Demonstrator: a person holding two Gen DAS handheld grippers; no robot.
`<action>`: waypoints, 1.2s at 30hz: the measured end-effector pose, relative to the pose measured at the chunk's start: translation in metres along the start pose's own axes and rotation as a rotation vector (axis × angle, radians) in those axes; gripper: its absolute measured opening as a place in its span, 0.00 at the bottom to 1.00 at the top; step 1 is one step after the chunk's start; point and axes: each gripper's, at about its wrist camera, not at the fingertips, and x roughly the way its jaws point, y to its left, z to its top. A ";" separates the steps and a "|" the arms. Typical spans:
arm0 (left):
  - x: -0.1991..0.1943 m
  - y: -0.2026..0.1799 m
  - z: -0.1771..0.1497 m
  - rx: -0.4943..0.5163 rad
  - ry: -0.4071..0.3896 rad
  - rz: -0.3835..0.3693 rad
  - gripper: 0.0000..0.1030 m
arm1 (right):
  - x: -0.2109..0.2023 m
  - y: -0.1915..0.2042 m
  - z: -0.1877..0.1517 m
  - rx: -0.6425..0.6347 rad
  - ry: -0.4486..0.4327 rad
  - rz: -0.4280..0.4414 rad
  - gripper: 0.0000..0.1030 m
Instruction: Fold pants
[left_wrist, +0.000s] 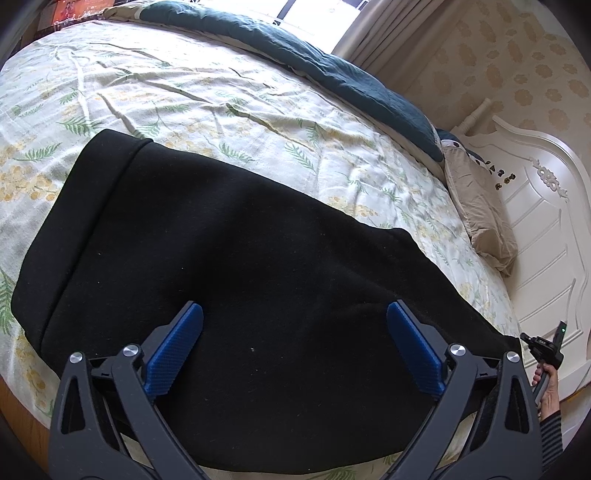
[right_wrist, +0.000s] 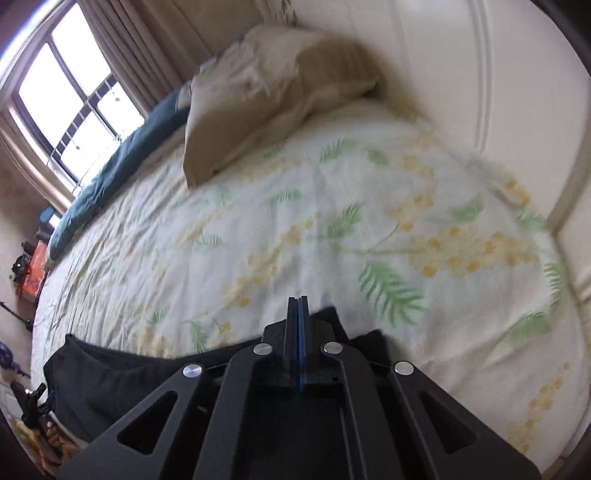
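Black pants (left_wrist: 240, 258) lie flat across the near part of the floral bedsheet (left_wrist: 184, 96), one end toward the far left. My left gripper (left_wrist: 294, 314) is open, its blue pads (left_wrist: 173, 354) spread wide just above the pants' near part, holding nothing. In the right wrist view my right gripper (right_wrist: 298, 301) has its jaws closed together; nothing shows between the tips. The black pants (right_wrist: 110, 373) lie under and to the left of it. The right gripper's body and the hand holding it show at the left wrist view's right edge (left_wrist: 543, 350).
A tan pillow (left_wrist: 476, 210) lies by the white headboard (left_wrist: 546, 221) on the right. A dark green blanket (left_wrist: 332, 70) runs along the bed's far side below the window (right_wrist: 70, 107). The bed's wooden edge shows at the lower left (left_wrist: 14, 402).
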 end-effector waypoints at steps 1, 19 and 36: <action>0.000 0.000 0.000 -0.001 -0.001 0.002 0.97 | -0.003 -0.003 0.001 0.019 -0.025 -0.010 0.00; 0.002 -0.005 -0.002 0.018 -0.006 0.039 0.97 | 0.033 -0.010 0.004 -0.002 0.128 0.166 0.46; 0.005 -0.013 -0.005 0.064 -0.009 0.091 0.97 | 0.004 -0.034 -0.005 0.046 -0.008 0.039 0.09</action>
